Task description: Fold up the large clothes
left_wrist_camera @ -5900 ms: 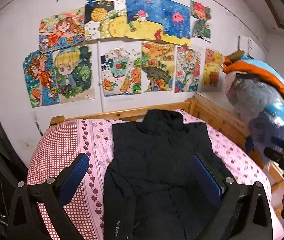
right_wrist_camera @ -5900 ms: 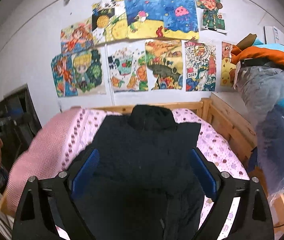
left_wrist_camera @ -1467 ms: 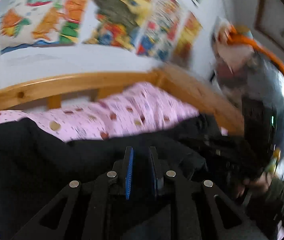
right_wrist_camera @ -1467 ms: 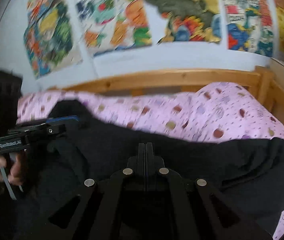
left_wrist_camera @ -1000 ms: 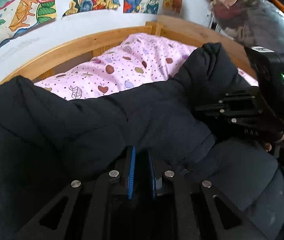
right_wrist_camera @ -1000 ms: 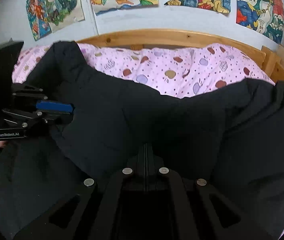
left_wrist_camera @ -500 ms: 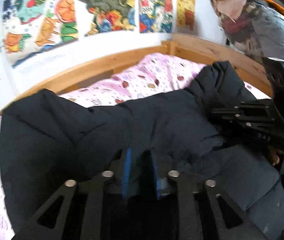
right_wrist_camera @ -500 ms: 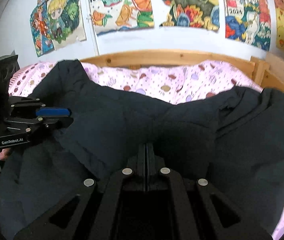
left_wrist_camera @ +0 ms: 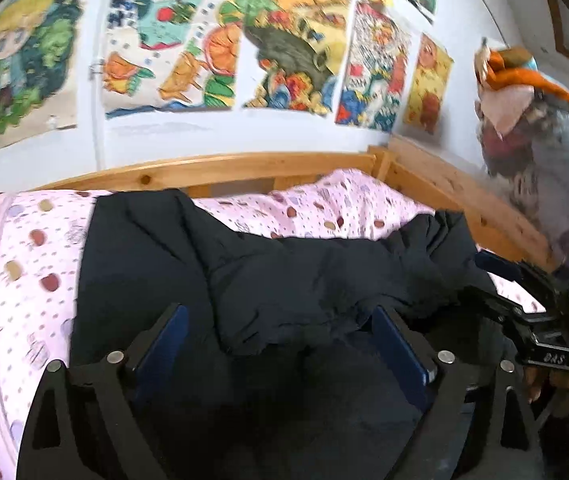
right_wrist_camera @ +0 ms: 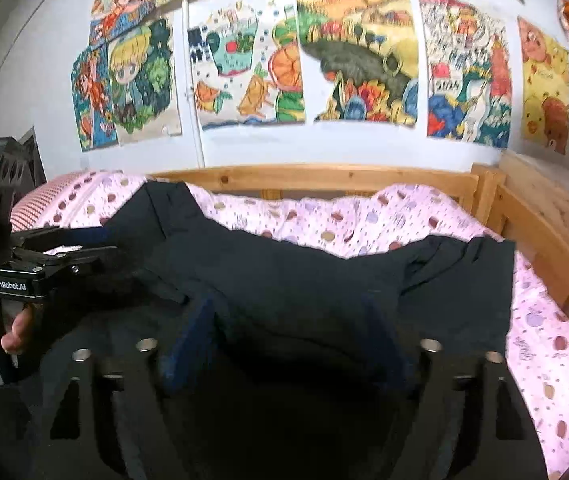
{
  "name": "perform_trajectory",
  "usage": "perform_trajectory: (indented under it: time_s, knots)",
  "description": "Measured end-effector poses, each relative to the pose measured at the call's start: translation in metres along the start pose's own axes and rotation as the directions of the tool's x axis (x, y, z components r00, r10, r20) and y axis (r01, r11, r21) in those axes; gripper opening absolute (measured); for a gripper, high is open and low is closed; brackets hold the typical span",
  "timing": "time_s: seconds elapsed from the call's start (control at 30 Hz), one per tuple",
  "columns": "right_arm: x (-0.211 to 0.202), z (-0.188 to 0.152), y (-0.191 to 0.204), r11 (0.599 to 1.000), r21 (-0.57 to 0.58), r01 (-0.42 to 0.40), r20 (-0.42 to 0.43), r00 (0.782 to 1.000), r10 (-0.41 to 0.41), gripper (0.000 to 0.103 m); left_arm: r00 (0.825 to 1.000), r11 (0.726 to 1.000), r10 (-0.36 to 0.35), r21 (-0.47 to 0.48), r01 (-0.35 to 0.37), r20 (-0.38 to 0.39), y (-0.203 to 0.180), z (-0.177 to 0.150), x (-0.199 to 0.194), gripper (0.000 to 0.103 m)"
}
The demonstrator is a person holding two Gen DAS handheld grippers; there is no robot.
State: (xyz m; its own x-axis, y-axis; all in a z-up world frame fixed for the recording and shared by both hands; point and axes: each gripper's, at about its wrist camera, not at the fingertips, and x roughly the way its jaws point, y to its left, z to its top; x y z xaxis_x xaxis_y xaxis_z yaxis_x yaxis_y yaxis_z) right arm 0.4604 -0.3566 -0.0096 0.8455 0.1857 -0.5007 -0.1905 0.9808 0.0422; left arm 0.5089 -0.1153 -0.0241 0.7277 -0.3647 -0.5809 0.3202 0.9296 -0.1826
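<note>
A large black padded jacket [left_wrist_camera: 284,276] lies on the pink dotted bed, its upper part doubled down toward me over the lower part; it also shows in the right wrist view [right_wrist_camera: 304,280]. My left gripper [left_wrist_camera: 280,320] is open and empty just above the folded edge. My right gripper [right_wrist_camera: 296,320] is open and empty over the jacket's middle. The right gripper appears at the right of the left wrist view [left_wrist_camera: 524,300], and the left gripper at the left of the right wrist view [right_wrist_camera: 56,256].
The pink dotted bedsheet [left_wrist_camera: 324,212] is bare beyond the jacket. A wooden bed rail [right_wrist_camera: 324,180] runs along the back and right side. Colourful drawings [right_wrist_camera: 344,60] cover the wall. A pile of bagged clothes [left_wrist_camera: 544,140] stands at the right.
Both grippers have opened and let go of the jacket. The folded-down part now rests on the lower part. Both grippers have drawn back a little.
</note>
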Motion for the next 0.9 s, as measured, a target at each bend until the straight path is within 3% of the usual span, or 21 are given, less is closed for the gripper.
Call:
perform_trajectory:
  time_s: [0.17,0.47,0.7,0.9]
  knots:
    - [-0.037,0.005,0.006,1.000,0.008,0.002,0.030,1.000,-0.002,0.086,0.997,0.998,0.067,0.016,-0.068,0.038,-0.014,-0.002,-0.032,0.097]
    - [-0.121,0.001,0.025,1.000,0.018,0.009,0.085,0.996,-0.010,0.089,0.987,0.982,0.132,0.124,-0.143,0.093,-0.050,-0.026,-0.119,0.099]
    - [-0.195,-0.008,0.049,1.000,0.007,0.024,0.095,0.995,-0.024,0.090,0.979,0.992,0.099,0.060,-0.111,0.177,-0.059,-0.049,-0.202,0.102]
    - [-0.254,-0.021,0.073,0.999,-0.025,0.036,0.129,0.991,-0.032,0.090,0.970,0.992,0.072,0.084,-0.095,0.234,-0.066,-0.068,-0.252,0.103]
